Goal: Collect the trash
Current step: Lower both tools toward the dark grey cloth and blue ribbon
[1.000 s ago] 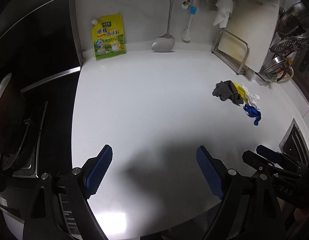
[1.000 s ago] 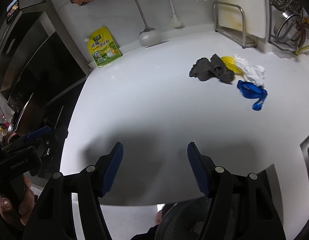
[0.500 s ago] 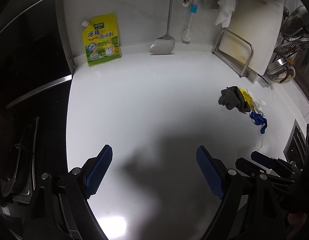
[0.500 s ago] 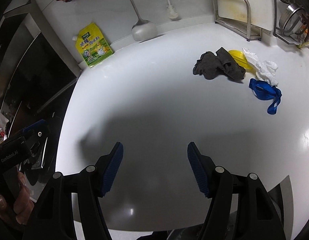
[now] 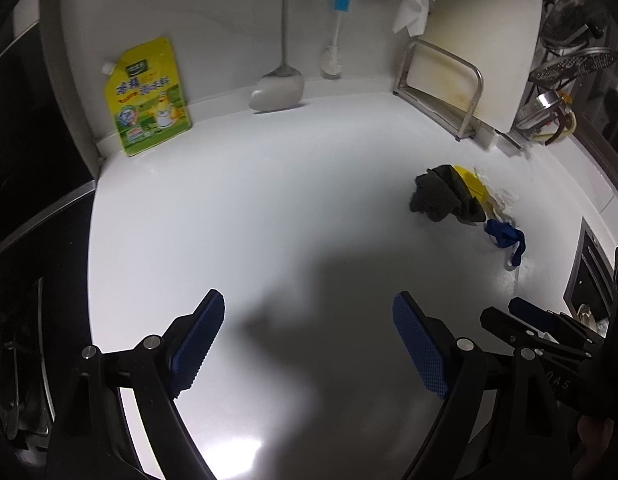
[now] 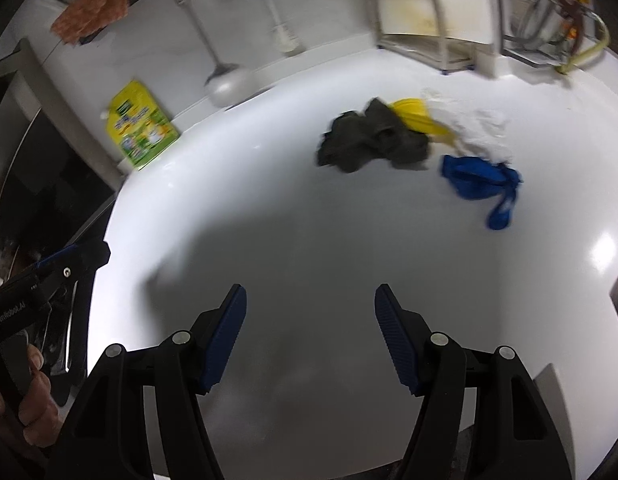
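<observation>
A small heap of trash lies on the white counter (image 6: 269, 208): a dark grey rag (image 6: 369, 136) (image 5: 441, 198), a yellow scrap (image 6: 415, 114) (image 5: 471, 182), crumpled white paper (image 6: 477, 126) (image 5: 503, 196) and a blue piece (image 6: 479, 180) (image 5: 505, 236). My right gripper (image 6: 311, 328) hangs open over bare counter, short of the heap, with nothing between its fingers. My left gripper (image 5: 309, 336) is open too, well left of the heap, and empty. The left gripper's body (image 6: 49, 272) shows at the right wrist view's left edge, held by a hand.
A yellow-green pouch (image 5: 149, 96) leans on the back wall. A ladle (image 5: 277, 88) and a brush (image 5: 333, 60) hang there. A cutting board in a metal rack (image 5: 445, 80) and steel pots (image 5: 557, 108) stand at the back right. A dark stove (image 5: 25, 280) borders the counter's left.
Both grippers have moved forward and slightly down over the counter. The trash heap now looks larger and nearer in the right wrist view. The jaws kept their width.
</observation>
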